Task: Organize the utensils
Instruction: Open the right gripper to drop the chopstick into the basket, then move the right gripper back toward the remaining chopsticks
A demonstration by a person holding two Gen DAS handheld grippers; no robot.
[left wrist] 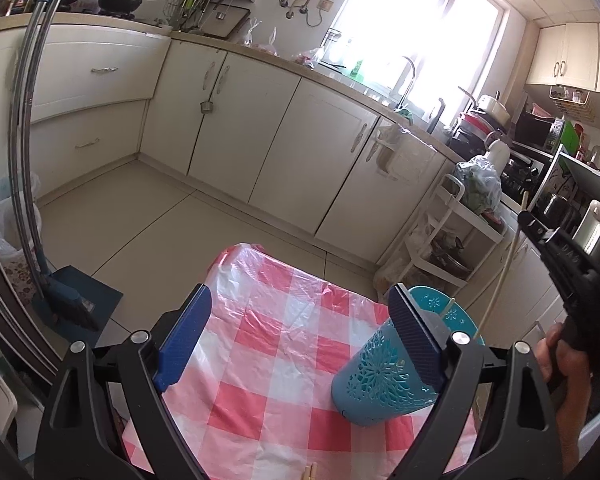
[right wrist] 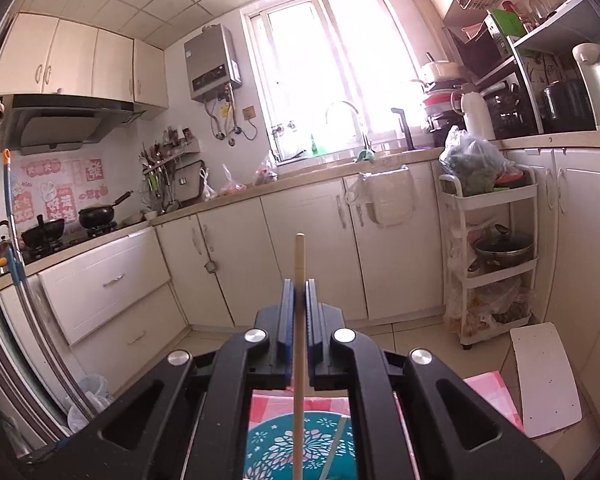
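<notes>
**Chopstick lifted clear above teal holder**

Pale wooden chopstick (right wrist: 299, 320): long, thin, round-tipped, plain and unmarked. Pinched between the blue pads of the right gripper (right wrist: 299, 294), fingers pressed fully together on it, with the rounded tip standing past the fingertips and the rest of the shaft running back beneath the fingers toward the camera. Held nearly level, aimed at the cabinets under the window.

Teal utensil holder (left wrist: 374, 376): plastic cylinder, wall pierced in a lace-like flower pattern, mouth wider than the base. Stood on the table (left wrist: 284, 344), covered in a pink-and-white checked plastic cloth, touching the inner face of the right-hand finger of the left gripper (left wrist: 304, 328). Left fingers spread wide with nothing pinched between them; the other finger well apart from the holder, over bare cloth. Thin pale sticks seen rising out of the holder's mouth behind that finger.

Left wrist view alone: the right gripper from the side, raised well above the table at the frame's right edge, a hand (left wrist: 560, 354) wrapped round its grip, and the chopstick hanging down from it as a pale line toward the holder. Also two pale stick ends (left wrist: 310, 473) on the cloth at the bottom edge, back of the fingers.

Right wrist view alone: the holder's open mouth from above, directly below the fingers, with one more stick leaning inside it.
</notes>
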